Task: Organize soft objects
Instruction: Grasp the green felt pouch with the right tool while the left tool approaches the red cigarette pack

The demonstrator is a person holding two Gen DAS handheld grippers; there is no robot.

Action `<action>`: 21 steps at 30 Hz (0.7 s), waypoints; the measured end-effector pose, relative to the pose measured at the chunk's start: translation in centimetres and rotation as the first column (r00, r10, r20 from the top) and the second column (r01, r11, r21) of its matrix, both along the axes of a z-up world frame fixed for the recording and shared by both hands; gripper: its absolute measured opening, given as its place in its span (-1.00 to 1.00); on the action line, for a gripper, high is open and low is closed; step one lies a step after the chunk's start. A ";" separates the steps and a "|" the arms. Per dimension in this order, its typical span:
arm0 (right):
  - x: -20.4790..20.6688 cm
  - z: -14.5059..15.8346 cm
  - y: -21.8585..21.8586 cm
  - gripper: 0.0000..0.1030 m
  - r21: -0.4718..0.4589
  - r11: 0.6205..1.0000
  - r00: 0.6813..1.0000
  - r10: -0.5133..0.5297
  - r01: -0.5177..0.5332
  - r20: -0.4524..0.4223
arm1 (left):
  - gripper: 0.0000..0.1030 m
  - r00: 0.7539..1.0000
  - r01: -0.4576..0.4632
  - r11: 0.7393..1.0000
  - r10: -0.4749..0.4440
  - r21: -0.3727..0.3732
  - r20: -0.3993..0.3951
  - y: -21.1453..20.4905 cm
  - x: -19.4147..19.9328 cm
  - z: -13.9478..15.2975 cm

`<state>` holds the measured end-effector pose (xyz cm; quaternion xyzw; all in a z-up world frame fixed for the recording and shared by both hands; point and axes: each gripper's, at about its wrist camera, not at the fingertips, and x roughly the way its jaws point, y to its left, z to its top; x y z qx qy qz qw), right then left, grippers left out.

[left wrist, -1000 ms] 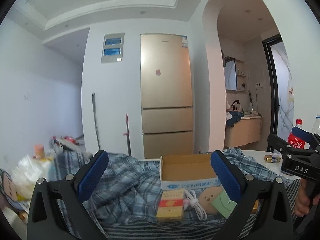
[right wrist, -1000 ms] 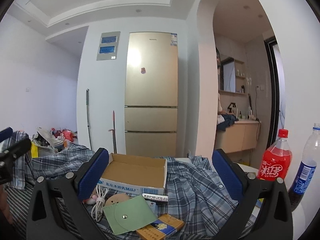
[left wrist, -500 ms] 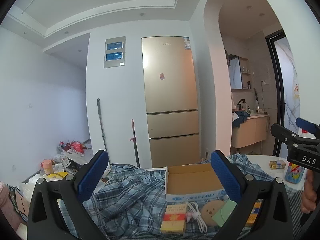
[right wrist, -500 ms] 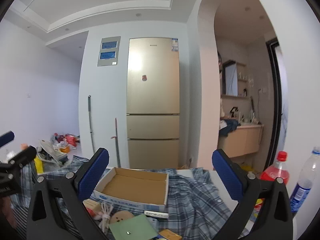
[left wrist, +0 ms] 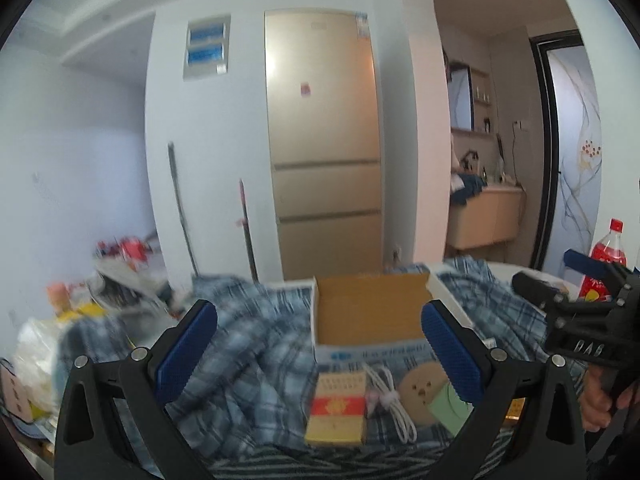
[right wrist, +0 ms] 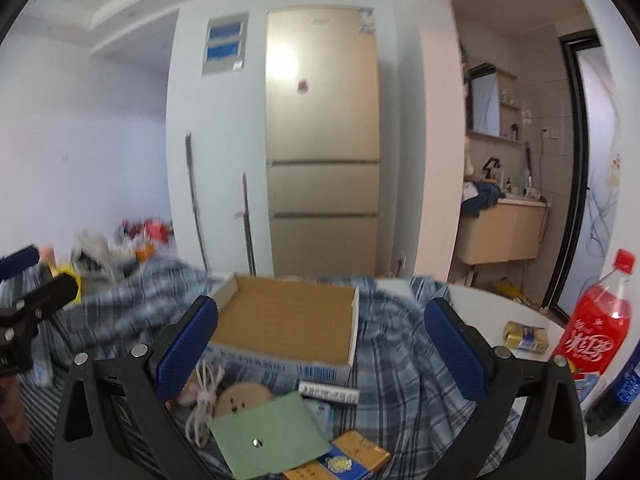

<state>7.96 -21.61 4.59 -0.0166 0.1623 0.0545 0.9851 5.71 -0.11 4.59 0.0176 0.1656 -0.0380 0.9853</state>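
Observation:
A blue plaid shirt [left wrist: 248,344] lies crumpled over the table; it also shows in the right wrist view [right wrist: 404,364]. On it stands an open shallow cardboard box [left wrist: 368,312], seen too in the right wrist view [right wrist: 288,320]. In front lie a coiled white cable [left wrist: 390,404], a round tan pad [left wrist: 420,388], a green pouch [right wrist: 268,436] and a red-and-gold pack [left wrist: 338,412]. My left gripper [left wrist: 320,352] is open and empty above the shirt. My right gripper [right wrist: 320,352] is open and empty above the box and pouch.
A red soda bottle [right wrist: 596,320], a dark bottle [right wrist: 616,396] and a small yellow pack [right wrist: 524,336] stand on the white table at right. A gold pack [right wrist: 352,460] lies near the front. A fridge [left wrist: 324,152] stands behind. Clutter lies at far left [left wrist: 80,304].
Both grippers have tilted back down and moved nearer the table after rising; the box and small items sit larger in view. Both stay open and empty.

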 end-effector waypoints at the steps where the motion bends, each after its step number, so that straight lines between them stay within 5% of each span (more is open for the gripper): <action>1: 0.5 -0.6 0.3 1.00 -0.011 1.000 1.000 0.011 -0.011 -0.029 | 1.00 1.000 0.004 1.000 -0.004 0.002 -0.016 0.0 0.3 -0.4; 8: 2.8 -4.3 2.7 1.00 -0.110 0.988 0.974 0.084 -0.109 -0.210 | 1.00 0.983 0.065 0.998 -0.064 -0.001 -0.174 -0.2 2.6 -3.1; 14: 3.5 -7.3 5.3 1.00 -0.227 0.935 0.911 0.176 -0.274 -0.373 | 1.00 0.973 0.067 0.998 -0.063 0.010 -0.224 -0.2 3.5 -4.4; 21: 4.7 -8.8 5.0 1.00 -0.197 0.929 0.862 0.191 -0.313 -0.470 | 1.00 0.964 0.106 0.993 -0.088 0.060 -0.250 -0.1 4.1 -4.5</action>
